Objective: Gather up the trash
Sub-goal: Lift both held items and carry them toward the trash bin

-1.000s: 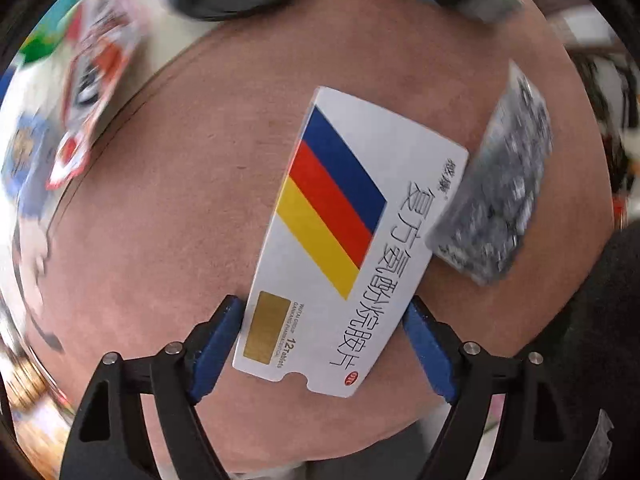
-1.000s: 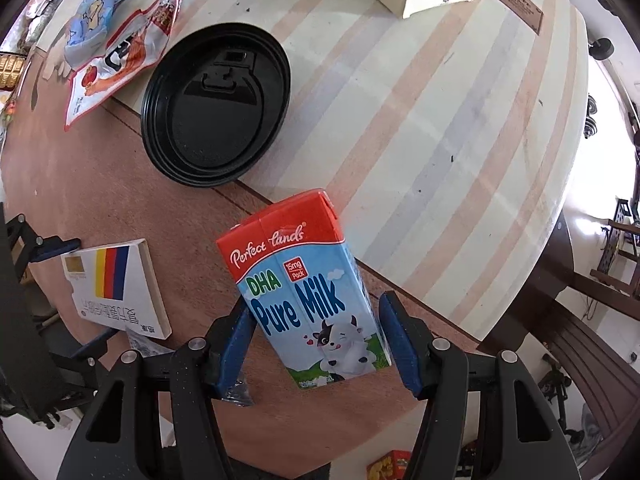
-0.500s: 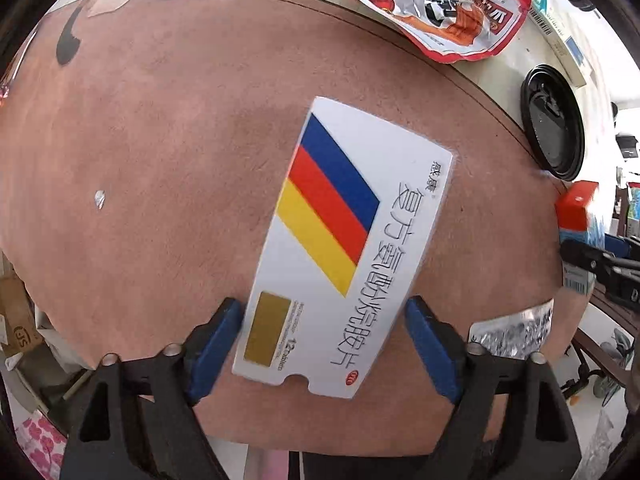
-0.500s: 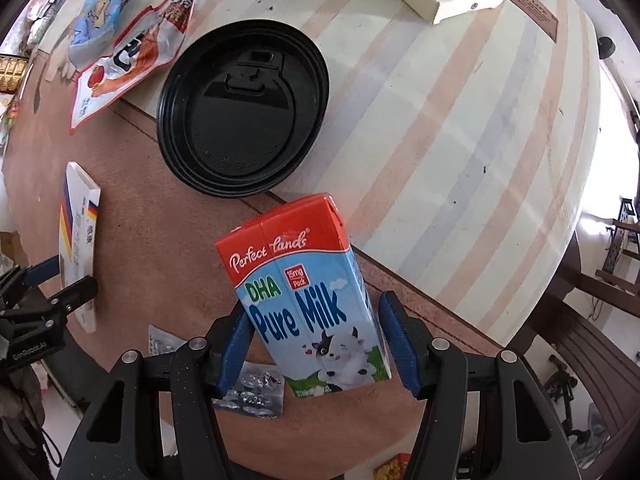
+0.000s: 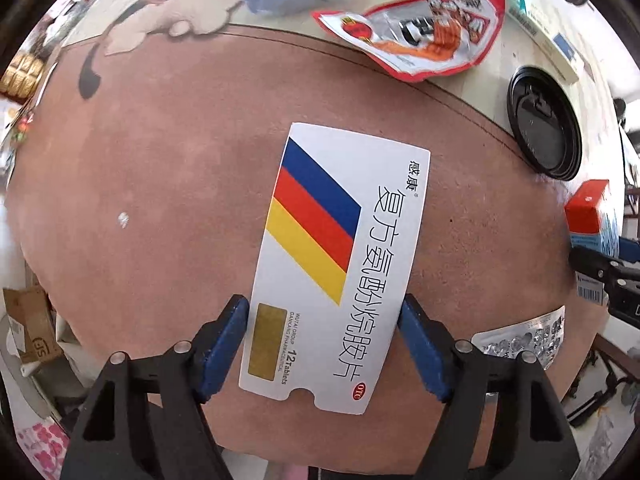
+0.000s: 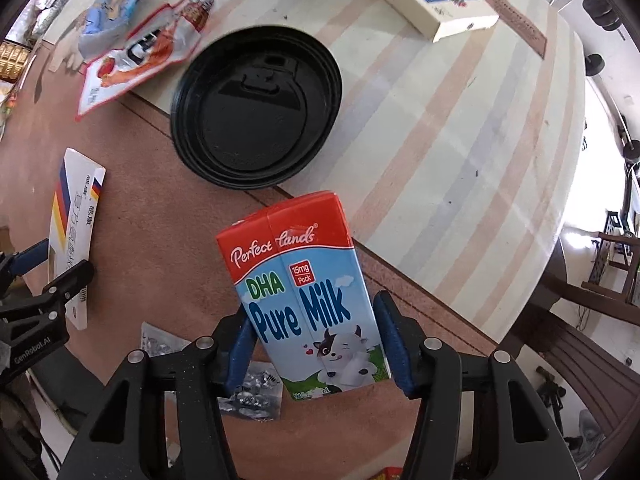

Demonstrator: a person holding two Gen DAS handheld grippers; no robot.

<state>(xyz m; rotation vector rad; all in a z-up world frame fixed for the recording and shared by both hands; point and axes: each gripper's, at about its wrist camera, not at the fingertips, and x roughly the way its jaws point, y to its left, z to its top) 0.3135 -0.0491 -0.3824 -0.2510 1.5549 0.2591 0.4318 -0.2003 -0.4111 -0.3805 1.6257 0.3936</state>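
Now, on the left, the left gripper points straight down with the white medicine box between its blue pads, and its jaws have just been closing; the pads sit at the box's long edges, gripping it. Since a second ago the view below has swung round: the crinkled foil pack that lay beside the box is now off to the lower right. Over to the right, the right gripper has its jaws just closing too, clamped on the milk carton above the brown mat. Both pieces look secured, so I'd say carrying them to a bin comes next; no bin shows. Still lying out are the red snack wrapper, a blue wrapper, the black lid straddling the mat edge, and a flat box on the striped table. Nothing blocks either grip.
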